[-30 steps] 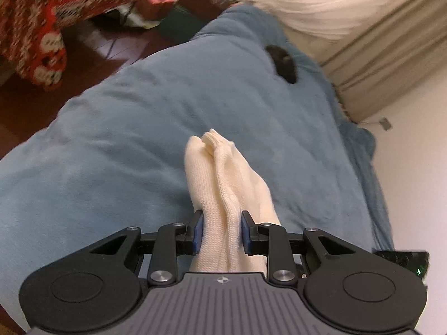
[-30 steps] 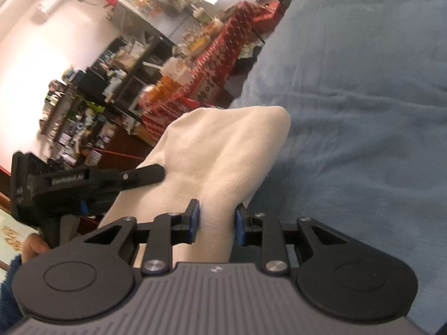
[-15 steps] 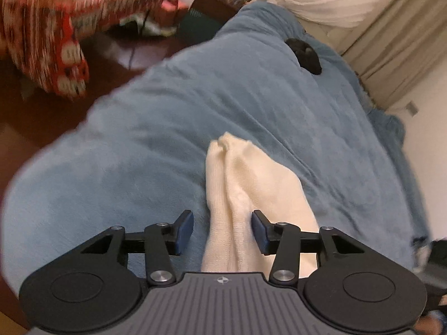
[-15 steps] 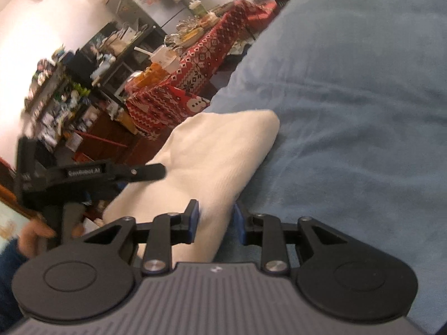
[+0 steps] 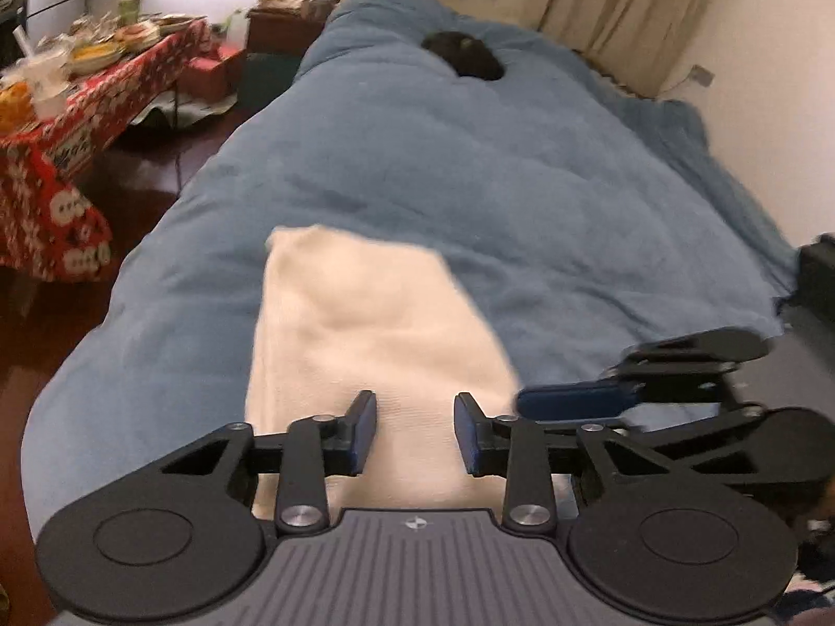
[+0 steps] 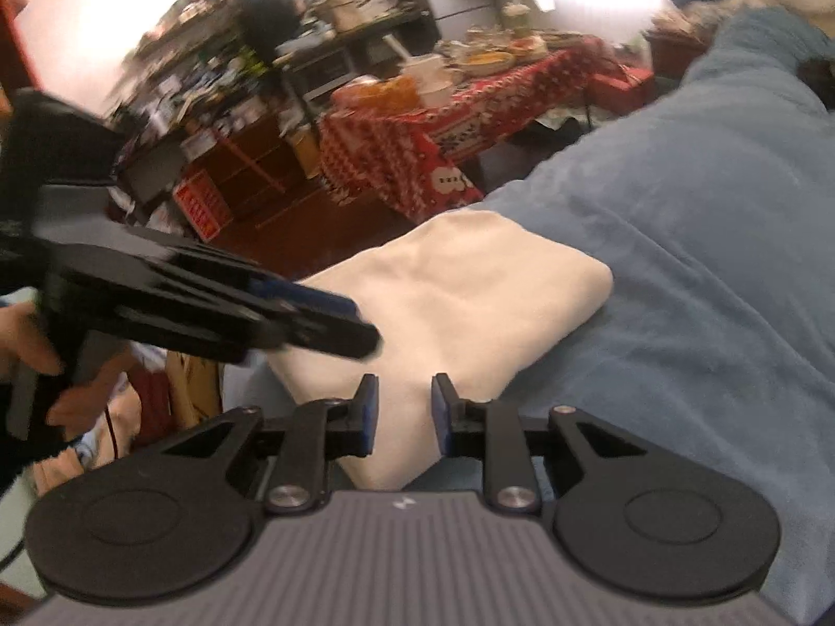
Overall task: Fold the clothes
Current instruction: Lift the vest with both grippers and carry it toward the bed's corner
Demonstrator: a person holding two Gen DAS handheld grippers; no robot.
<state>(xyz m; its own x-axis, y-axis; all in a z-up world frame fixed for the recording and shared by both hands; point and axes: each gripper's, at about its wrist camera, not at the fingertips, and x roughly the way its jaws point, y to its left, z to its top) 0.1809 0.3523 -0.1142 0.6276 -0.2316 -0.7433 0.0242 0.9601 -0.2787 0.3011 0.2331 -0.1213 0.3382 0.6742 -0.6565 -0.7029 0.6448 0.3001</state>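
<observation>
A cream knitted garment (image 5: pixel 365 323) lies folded flat on the blue blanket (image 5: pixel 522 182), its near edge toward me. My left gripper (image 5: pixel 415 433) has that edge between its pads and its jaws are closing on it. The right gripper (image 6: pixel 399 412) is closing on the same garment (image 6: pixel 469 287) at its near right corner, cloth filling the gap. In the left wrist view a blue right finger (image 5: pixel 574 399) pokes in just right of the left jaws. In the right wrist view the left gripper's fingers (image 6: pixel 323 313) cross the garment's left side, held by a hand (image 6: pixel 31 334).
A small dark object (image 5: pixel 464 55) rests far up the blanket. A table with a red patterned cloth (image 5: pixel 52 156) and dishes stands left of the bed on dark wood floor. Cream curtains (image 5: pixel 616 5) and a white wall run along the right. Cluttered shelves (image 6: pixel 235 104) stand behind.
The garment hung bunched between the grippers; now it lies spread flat on the blanket. Both grippers rolled and shifted sideways. The left jaws widened briefly, then closed back on the cloth.
</observation>
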